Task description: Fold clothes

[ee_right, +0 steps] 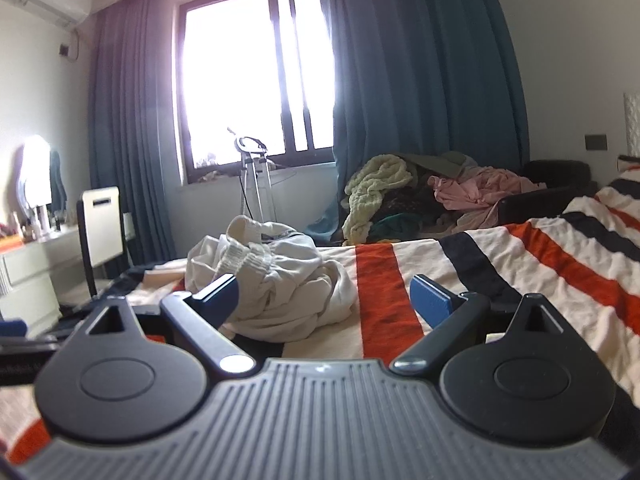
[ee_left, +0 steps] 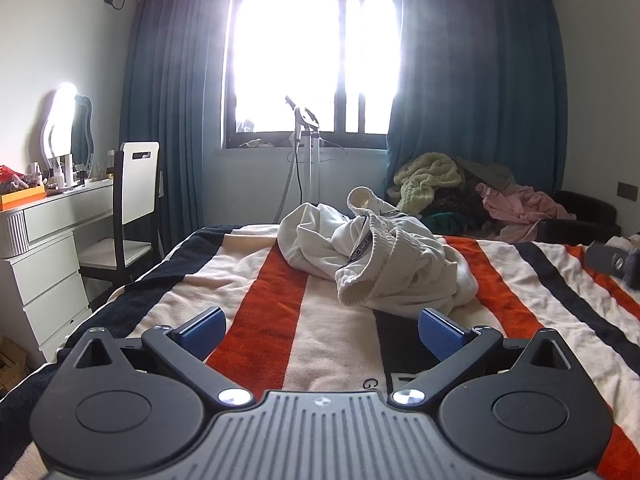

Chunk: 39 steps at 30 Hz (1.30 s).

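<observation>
A crumpled white garment (ee_left: 380, 256) with a ribbed elastic waistband lies in a heap on the striped bed cover (ee_left: 272, 304). My left gripper (ee_left: 322, 330) is open and empty, low over the cover, just short of the heap's near edge. In the right wrist view the same garment (ee_right: 276, 280) lies ahead and to the left on the cover (ee_right: 380, 300). My right gripper (ee_right: 324, 294) is open and empty, with its left finger next to the heap's near side. The right gripper (ee_left: 612, 262) shows at the right edge of the left wrist view.
A pile of other clothes (ee_left: 472, 192) sits on a dark seat beyond the bed, under blue curtains. A garment steamer stand (ee_left: 306, 152) is by the window. A white dresser (ee_left: 44, 240) and chair (ee_left: 132, 200) stand left of the bed.
</observation>
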Tool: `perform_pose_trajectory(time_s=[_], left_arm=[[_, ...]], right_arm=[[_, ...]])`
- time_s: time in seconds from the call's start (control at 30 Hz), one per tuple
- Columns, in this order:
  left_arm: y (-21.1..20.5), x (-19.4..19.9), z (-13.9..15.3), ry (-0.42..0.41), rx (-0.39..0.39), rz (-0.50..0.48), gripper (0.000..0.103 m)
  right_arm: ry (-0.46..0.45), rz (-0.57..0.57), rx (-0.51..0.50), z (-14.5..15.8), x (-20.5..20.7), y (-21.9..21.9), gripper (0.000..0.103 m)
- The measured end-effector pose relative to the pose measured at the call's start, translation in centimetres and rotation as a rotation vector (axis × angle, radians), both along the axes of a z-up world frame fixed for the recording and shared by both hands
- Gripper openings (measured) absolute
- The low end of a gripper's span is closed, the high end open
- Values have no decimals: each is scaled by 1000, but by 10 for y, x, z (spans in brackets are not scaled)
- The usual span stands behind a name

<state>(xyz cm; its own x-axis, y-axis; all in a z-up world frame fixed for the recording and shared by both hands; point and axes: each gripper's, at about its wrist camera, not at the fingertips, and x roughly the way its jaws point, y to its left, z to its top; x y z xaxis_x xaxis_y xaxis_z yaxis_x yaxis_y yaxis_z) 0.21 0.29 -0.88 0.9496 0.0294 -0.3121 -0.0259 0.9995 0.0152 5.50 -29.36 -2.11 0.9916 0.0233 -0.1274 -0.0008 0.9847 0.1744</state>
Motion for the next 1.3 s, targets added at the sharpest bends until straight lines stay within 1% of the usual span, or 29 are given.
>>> perform_pose_trajectory(time_s=[0.07, 0.13, 0.17, 0.2, 0.23, 0.3, 0.37, 0.43, 0.53, 0.67, 0.7, 0.8, 0.83, 0.87, 0.9, 0.97, 1.03, 1.1, 1.13, 1.17, 1.2, 1.23, 1.3], left_arm=[[0, 3, -3, 9, -3, -3, 103], [2, 13, -7, 37, -17, -11, 103], [2, 21, -9, 56, -24, -22, 103], [2, 31, -11, 75, -27, -31, 103], [0, 42, -13, 94, -26, -30, 103], [2, 68, -19, 129, -29, -12, 103], [4, 100, -25, 166, -50, 13, 103], [10, 135, -35, 198, -87, 27, 103], [14, 185, -52, 236, -125, 43, 101], [11, 246, -75, 280, -160, 39, 93], [10, 257, -79, 277, -164, 37, 89], [4, 289, -89, 261, -169, 32, 89], [2, 296, -90, 247, -166, 19, 87], [-1, 302, -89, 233, -158, 3, 80], [-5, 307, -88, 216, -151, -12, 68], [-8, 311, -81, 194, -159, -23, 57], [-11, 316, -75, 174, -168, -33, 51], [-8, 313, -66, 147, -192, -41, 39], [-7, 308, -60, 137, -202, -46, 35], [-5, 301, -53, 123, -210, -51, 29], [-3, 294, -46, 108, -218, -57, 15], [-1, 285, -37, 90, -229, -68, 14], [3, 263, -19, 51, -247, -86, 8]], right_arm=[[-7, 27, 17, 6, -2, -4, 93], [-27, 49, 5, 20, -4, -9, 93], [-42, 56, -4, 28, -6, -12, 82], [-51, 59, -16, 36, -7, -15, 66], [-53, 61, -26, 44, -7, -18, 64], [-51, 66, -14, 52, -5, -25, 64], [-33, 72, 18, 51, -1, -31, 64], [-12, 60, 29, 42, 5, -34, 64], [26, 61, 7, 22, 21, -30, 64], [72, 69, -32, 1, 45, -22, 64], [76, 71, -40, -3, 52, -21, 65], [79, 88, -55, -15, 73, -17, 65], [89, 101, -55, -21, 80, -16, 65], [103, 114, -55, -27, 87, -16, 65], [116, 129, -45, -33, 93, -16, 65], [111, 135, -5, -44, 100, -19, 65], [118, 125, 26, -50, 107, -21, 65], [116, 121, 52, -54, 109, -21, 65], [110, 116, 53, -55, 108, -22, 65], [103, 110, 52, -56, 106, -21, 65], [98, 105, 44, -56, 103, -20, 65], [94, 101, 36, -55, 101, -20, 65], [78, 97, 21, -54, 94, -20, 65]])
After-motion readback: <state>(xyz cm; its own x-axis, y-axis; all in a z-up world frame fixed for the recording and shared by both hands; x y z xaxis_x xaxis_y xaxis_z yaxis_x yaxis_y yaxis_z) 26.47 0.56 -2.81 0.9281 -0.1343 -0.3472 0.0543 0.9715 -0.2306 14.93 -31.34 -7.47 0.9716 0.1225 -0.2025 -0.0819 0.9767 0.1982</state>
